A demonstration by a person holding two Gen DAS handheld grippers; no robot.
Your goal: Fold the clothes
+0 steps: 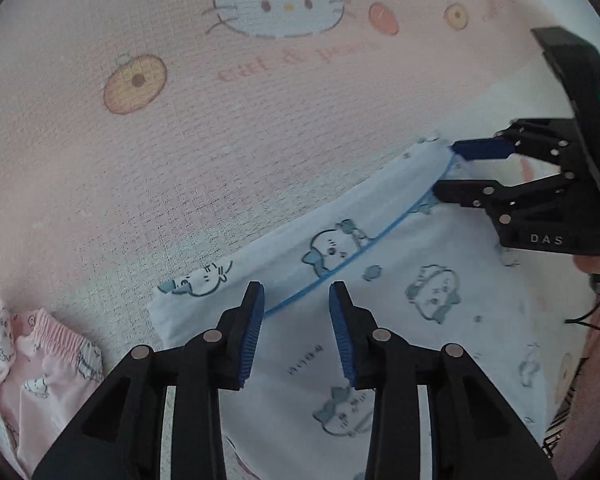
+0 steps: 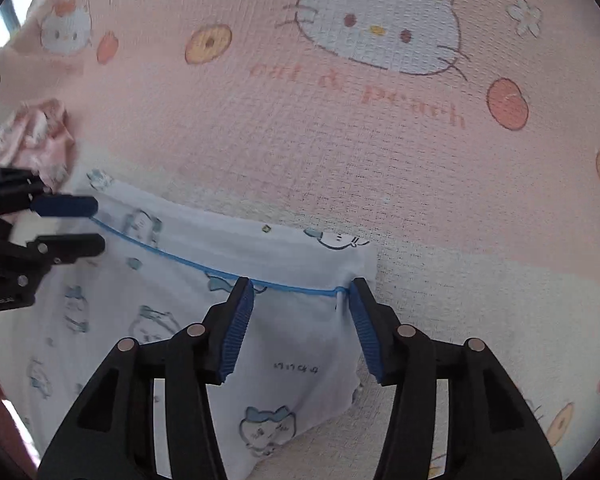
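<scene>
Cloth like this white garment (image 1: 400,320) looked light and soft to me, so I judged the blue-piped hem (image 1: 340,268) the best place to grip. In the left view my left gripper (image 1: 296,292) stood spread over that hem, pinching nothing. The garment lay on the pink bed sheet (image 1: 220,120).

In the right view my right gripper (image 2: 302,286) was also spread, at the hem corner (image 2: 360,264). The hem's long axis ran across, from one gripper to the other.

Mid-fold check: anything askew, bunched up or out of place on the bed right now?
Mostly tidy. The white cartoon-print garment lies flat, its blue-piped edge straight. One thing stands out: a pink garment sits crumpled and unfolded beside it, on the left tongs' side. Nothing looks torn or spilled.
</scene>
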